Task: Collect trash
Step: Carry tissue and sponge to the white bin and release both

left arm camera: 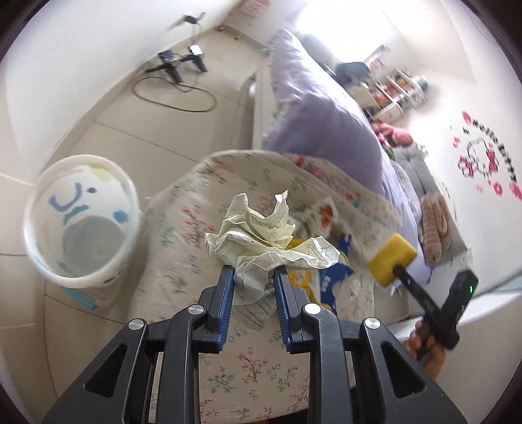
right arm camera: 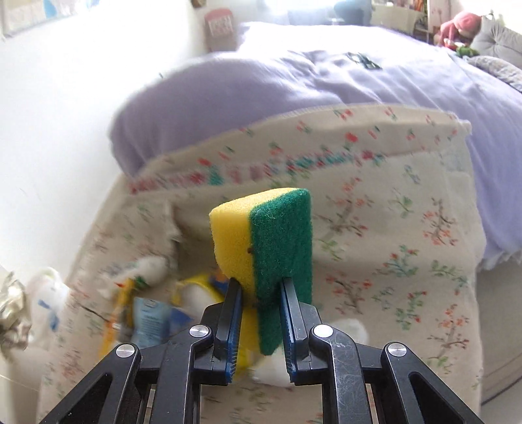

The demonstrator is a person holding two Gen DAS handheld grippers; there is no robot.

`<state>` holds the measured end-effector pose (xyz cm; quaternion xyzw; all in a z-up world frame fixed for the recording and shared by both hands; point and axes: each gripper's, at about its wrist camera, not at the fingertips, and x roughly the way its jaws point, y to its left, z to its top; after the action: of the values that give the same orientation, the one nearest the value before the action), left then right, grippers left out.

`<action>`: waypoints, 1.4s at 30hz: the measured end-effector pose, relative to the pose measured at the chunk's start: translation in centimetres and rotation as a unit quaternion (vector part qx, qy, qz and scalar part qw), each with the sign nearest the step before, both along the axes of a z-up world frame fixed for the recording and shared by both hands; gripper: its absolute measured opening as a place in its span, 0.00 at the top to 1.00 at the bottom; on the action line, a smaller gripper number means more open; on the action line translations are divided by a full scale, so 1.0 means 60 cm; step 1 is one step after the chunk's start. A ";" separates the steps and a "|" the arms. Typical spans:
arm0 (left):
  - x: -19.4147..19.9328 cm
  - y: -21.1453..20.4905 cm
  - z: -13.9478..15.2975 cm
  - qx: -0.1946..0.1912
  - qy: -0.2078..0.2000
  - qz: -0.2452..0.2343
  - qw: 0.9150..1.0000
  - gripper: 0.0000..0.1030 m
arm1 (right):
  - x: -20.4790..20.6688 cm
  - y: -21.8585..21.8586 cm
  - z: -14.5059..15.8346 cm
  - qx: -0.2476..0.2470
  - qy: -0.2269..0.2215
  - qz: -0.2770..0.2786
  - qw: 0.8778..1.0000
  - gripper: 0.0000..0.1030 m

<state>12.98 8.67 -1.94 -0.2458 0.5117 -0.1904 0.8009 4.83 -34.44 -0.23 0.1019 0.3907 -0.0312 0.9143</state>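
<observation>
My left gripper [left arm camera: 253,273] is shut on a crumpled pale-yellow paper wad [left arm camera: 261,234] and holds it above the floral blanket [left arm camera: 248,368]. A white trash bin [left arm camera: 81,221] with a cartoon face stands on the floor to the left, its inside showing nothing. My right gripper [right arm camera: 261,283] is shut on a yellow and green sponge [right arm camera: 264,248], held upright above the blanket. The sponge [left arm camera: 391,259] and the right gripper also show at the right of the left wrist view. Blurred wrappers [right arm camera: 153,313] in yellow, blue and white lie on the blanket below.
A lavender duvet [right arm camera: 326,98] covers the bed beyond the floral blanket [right arm camera: 391,228]. A black stand with cables [left arm camera: 179,65] is on the tiled floor far back. Shelves and a plush toy [right arm camera: 460,26] are by the far wall. A crumpled foil-like piece [right arm camera: 13,306] is at the left edge.
</observation>
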 end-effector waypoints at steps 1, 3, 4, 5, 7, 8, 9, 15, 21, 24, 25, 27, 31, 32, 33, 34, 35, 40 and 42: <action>0.008 0.017 -0.002 0.000 0.006 0.010 1.000 0.74 | -0.002 0.008 0.004 0.006 -0.006 0.006 1.000 0.81; 0.025 0.050 -0.005 0.019 0.011 0.038 0.999 0.74 | -0.004 0.036 0.011 0.019 -0.017 0.028 0.999 0.81; 0.031 0.064 -0.004 0.036 0.011 0.055 0.998 0.74 | -0.004 0.051 0.014 0.027 -0.020 0.042 0.999 0.81; 0.038 0.079 -0.002 0.053 0.007 0.073 0.996 0.74 | -0.003 0.068 0.016 0.040 -0.022 0.056 0.997 0.81; 0.050 0.107 -0.005 0.068 0.010 0.095 0.993 0.74 | 0.002 0.097 0.016 0.061 -0.026 0.077 0.995 0.81; 0.057 0.122 -0.011 0.070 0.017 0.106 0.992 0.74 | 0.008 0.116 0.014 0.077 -0.028 0.086 0.993 0.80; 0.063 0.134 -0.017 0.072 0.024 0.114 0.991 0.74 | 0.013 0.133 0.009 0.090 -0.028 0.094 0.991 0.80; 0.085 0.190 -0.076 0.078 0.080 0.168 0.979 0.74 | 0.063 0.296 -0.041 0.119 0.010 0.174 0.978 0.80; 0.083 0.221 -0.096 0.073 0.100 0.189 0.974 0.68 | 0.116 0.421 -0.083 0.158 0.033 0.204 0.966 0.79; 0.078 0.238 -0.085 0.065 0.095 0.214 0.970 0.49 | 0.145 0.484 -0.096 0.172 0.049 0.222 0.958 0.79; 0.075 0.242 -0.080 0.064 0.092 0.220 0.969 0.47 | 0.156 0.504 -0.102 0.175 0.054 0.228 0.956 0.79; 0.070 0.249 -0.070 0.052 0.085 0.225 0.969 0.47 | 0.178 0.531 -0.122 0.178 0.064 0.237 0.953 0.78; 0.059 0.267 -0.062 0.037 0.082 0.240 0.967 0.47 | 0.217 0.580 -0.154 0.177 0.083 0.244 0.950 0.76; 0.057 0.272 -0.063 0.035 0.085 0.244 0.965 0.47 | 0.223 0.590 -0.159 0.176 0.087 0.245 0.949 0.76; 0.057 0.275 -0.064 0.032 0.088 0.248 0.964 0.47 | 0.231 0.601 -0.167 0.174 0.090 0.247 0.949 0.74; 0.055 0.278 -0.066 0.028 0.091 0.251 0.963 0.47 | 0.236 0.610 -0.171 0.171 0.092 0.250 0.948 0.73; 0.055 0.280 -0.067 0.023 0.092 0.253 0.963 0.47 | 0.242 0.622 -0.176 0.166 0.094 0.254 0.948 0.63; 0.058 0.265 -0.065 0.030 0.089 0.241 0.966 0.47 | 0.238 0.631 -0.178 0.159 0.095 0.251 0.950 0.35; 0.061 0.246 -0.059 0.040 0.082 0.228 0.969 0.47 | 0.230 0.619 -0.167 0.148 0.097 0.247 0.953 0.34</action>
<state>16.64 23.40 -5.49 -0.3387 0.5135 0.0384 0.7875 18.61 2.70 -10.28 0.1328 0.4905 0.2441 0.8260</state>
